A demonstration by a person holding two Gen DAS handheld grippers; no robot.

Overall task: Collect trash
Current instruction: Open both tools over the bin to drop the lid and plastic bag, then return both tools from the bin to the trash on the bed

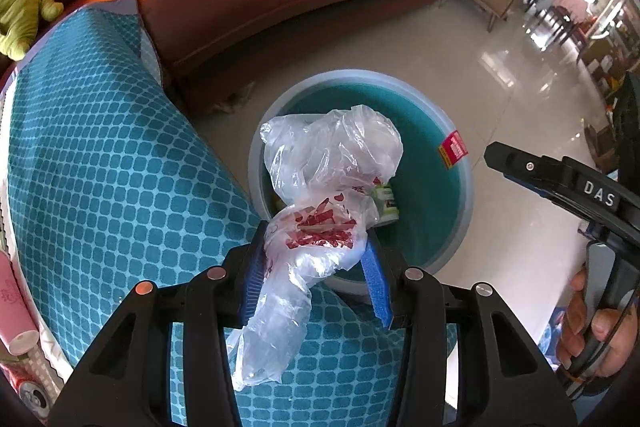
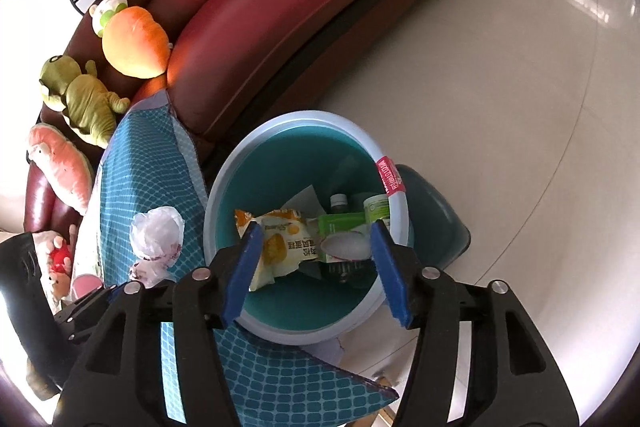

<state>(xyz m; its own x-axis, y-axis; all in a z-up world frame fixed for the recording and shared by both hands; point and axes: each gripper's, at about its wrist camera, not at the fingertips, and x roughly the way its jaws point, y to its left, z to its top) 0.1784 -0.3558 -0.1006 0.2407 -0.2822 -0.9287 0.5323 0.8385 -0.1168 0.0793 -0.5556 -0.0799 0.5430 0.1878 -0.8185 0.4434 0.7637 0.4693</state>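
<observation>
Holding a crumpled plastic bag (image 1: 320,203) between the blue pads of the left hand-held gripper (image 1: 316,275), just short of the bin (image 1: 460,195).

Very light, soft, slippery film is judged here; it is gripped at its printed, bunched middle, the fullest part, while loose ends billow ahead over the bin's rim and trail back over the blue-covered table (image 1: 100,167). Both hand-held grippers are pitched steeply down. The right hand-held gripper (image 2: 316,267) is seen released and empty, directly above the bin, where a yellow snack packet (image 2: 280,247) and a green carton (image 2: 344,227) lie.
</observation>
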